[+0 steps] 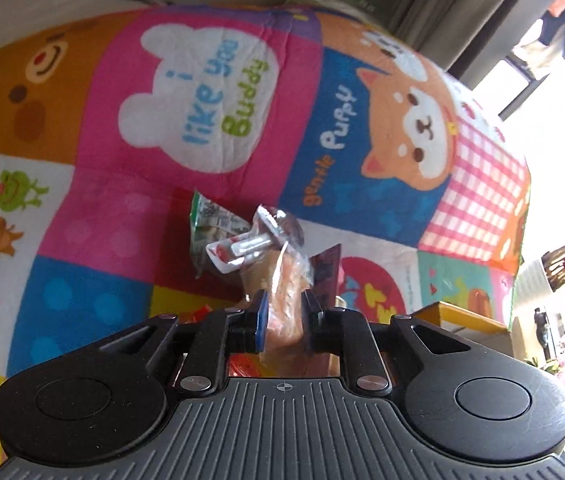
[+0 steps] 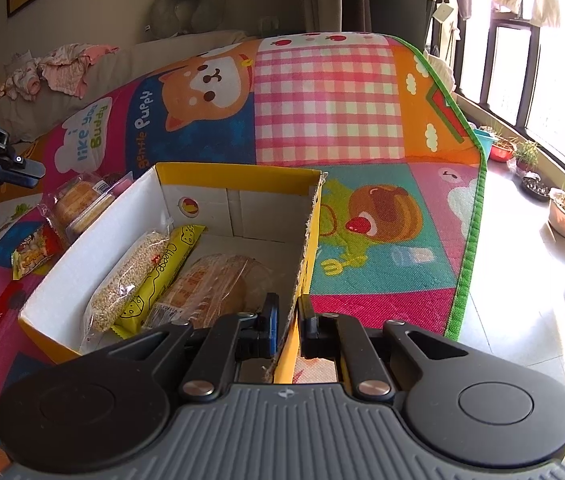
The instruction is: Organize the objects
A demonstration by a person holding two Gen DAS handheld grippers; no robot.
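Between left gripper (image 1: 285, 312) fingers — bread packet (image 1: 282, 280), lengthwise, pointing away.

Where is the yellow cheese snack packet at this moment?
In the right wrist view, the yellow cheese packet lies inside the cardboard box, between the grain bar packet on its left and the wrapped bread on its right.

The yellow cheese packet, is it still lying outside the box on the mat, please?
No, the yellow cheese packet lies inside the box, between a grain bar and a wrapped bread.
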